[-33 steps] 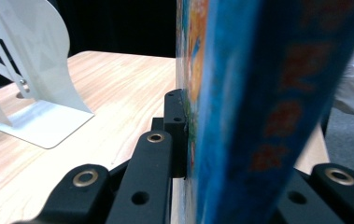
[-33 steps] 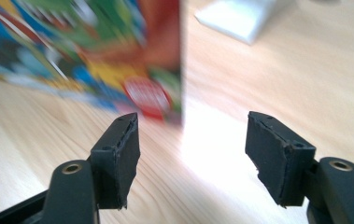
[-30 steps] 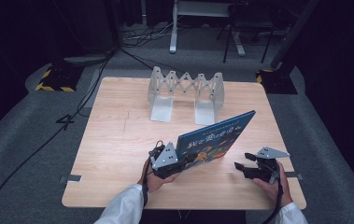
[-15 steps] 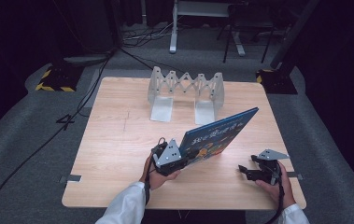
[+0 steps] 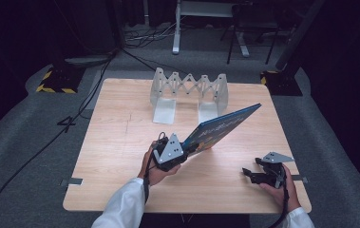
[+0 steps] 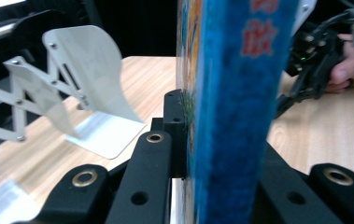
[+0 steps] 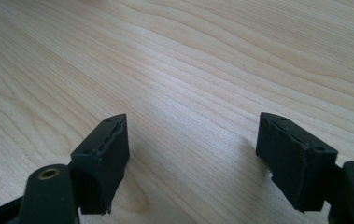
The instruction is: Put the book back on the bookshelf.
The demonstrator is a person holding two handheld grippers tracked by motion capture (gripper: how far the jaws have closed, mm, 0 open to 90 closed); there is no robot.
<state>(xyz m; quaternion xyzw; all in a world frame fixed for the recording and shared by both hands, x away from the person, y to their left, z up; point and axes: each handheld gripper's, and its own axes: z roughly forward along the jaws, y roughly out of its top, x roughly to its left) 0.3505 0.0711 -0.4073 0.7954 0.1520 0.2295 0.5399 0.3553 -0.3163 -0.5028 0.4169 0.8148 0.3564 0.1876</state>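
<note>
A blue book [image 5: 222, 128] is lifted off the wooden table [image 5: 116, 142], tilted up toward the right. My left gripper [image 5: 187, 151] is shut on its lower left corner; in the left gripper view the blue spine [image 6: 240, 107] stands clamped between the black jaws. A white expandable book rack [image 5: 189, 92] stands at the table's far middle, also seen as the rack [image 6: 53, 88] to the left of the book. My right gripper [image 5: 252, 174] rests low at the front right, held by a hand. Its gripper [image 7: 193, 154] is open over bare wood.
The other hand and its gripper [image 6: 319, 60] show to the right of the book in the left gripper view. Dark floor with cables [image 5: 73, 118] surrounds the table. Bare wood lies at the table's left half and front middle.
The left gripper has raised the book and tilted it steeper. The right gripper has drawn back toward the front right corner, away from the book.
</note>
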